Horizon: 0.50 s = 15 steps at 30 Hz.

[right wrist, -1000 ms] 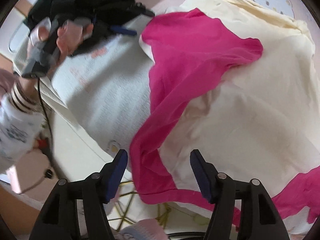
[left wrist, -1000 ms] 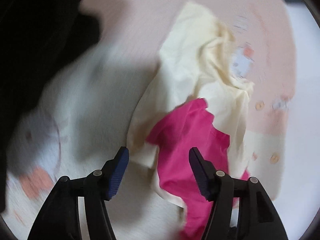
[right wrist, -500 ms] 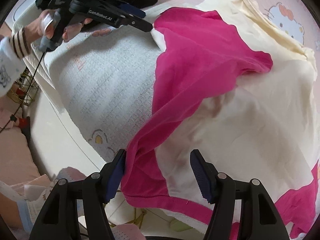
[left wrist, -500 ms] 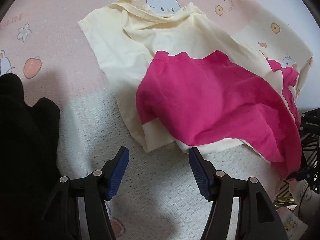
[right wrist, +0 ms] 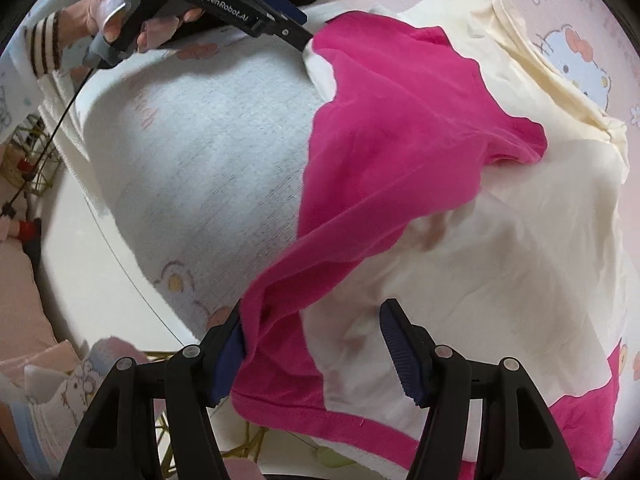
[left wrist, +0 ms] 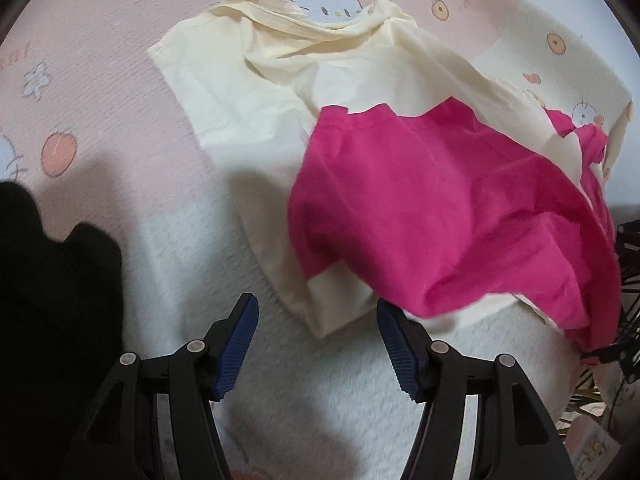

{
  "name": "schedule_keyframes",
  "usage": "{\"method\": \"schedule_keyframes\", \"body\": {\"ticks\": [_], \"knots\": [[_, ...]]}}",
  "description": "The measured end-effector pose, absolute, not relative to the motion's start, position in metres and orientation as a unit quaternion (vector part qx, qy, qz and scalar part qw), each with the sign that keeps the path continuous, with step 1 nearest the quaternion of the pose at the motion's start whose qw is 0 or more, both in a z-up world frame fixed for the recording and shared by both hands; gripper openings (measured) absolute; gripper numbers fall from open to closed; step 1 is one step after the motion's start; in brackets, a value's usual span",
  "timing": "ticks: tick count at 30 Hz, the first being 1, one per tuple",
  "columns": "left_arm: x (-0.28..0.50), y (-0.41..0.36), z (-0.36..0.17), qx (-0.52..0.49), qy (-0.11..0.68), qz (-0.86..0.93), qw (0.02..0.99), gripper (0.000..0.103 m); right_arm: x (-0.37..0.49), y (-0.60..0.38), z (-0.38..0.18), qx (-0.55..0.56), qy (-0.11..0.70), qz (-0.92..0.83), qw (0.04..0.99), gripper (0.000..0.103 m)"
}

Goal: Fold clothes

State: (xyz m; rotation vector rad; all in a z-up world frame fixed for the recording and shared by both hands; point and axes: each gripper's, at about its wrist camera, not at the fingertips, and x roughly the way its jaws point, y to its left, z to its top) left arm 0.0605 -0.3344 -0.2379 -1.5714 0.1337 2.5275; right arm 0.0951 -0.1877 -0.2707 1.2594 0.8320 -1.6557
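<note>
A crumpled cream and pink garment [left wrist: 400, 184] lies on a Hello Kitty patterned bed cover [left wrist: 100, 80]. My left gripper [left wrist: 316, 320] is open, its fingers either side of the garment's cream corner, not closed on it. In the right wrist view the same garment [right wrist: 460, 208] fills the frame and my right gripper [right wrist: 312, 324] is open over its pink hem edge, with cloth between the fingers. The left gripper [right wrist: 304, 36] also shows there at the top, at the garment's far corner.
A black garment [left wrist: 52, 280] lies at the left of the bed. The bed edge [right wrist: 120, 248] runs along the left in the right wrist view, with a wire basket [right wrist: 28, 152] and soft items below. A dark rack [left wrist: 628, 280] stands at the right.
My left gripper swung from a blurred pass to the garment's near cream corner and moved closer. My right gripper moved down onto the pink hem. Both stayed open.
</note>
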Motion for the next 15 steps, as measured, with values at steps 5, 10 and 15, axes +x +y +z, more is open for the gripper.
{"method": "schedule_keyframes", "body": {"ticks": [5,10,15], "knots": [[0.049,-0.323,-0.242,-0.529,0.028,0.846,0.059,0.025,0.088,-0.183,-0.263,0.517,0.3,-0.669,0.442,0.018],[0.051,-0.308,-0.24,-0.53,0.042,0.847,0.022,0.018,0.087,-0.179,-0.258,0.528,0.274,-0.659,0.461,0.016],[0.049,-0.328,-0.234,-0.546,0.01,0.838,-0.012,0.014,0.087,-0.18,-0.26,0.553,0.229,-0.639,0.484,0.015]]}}
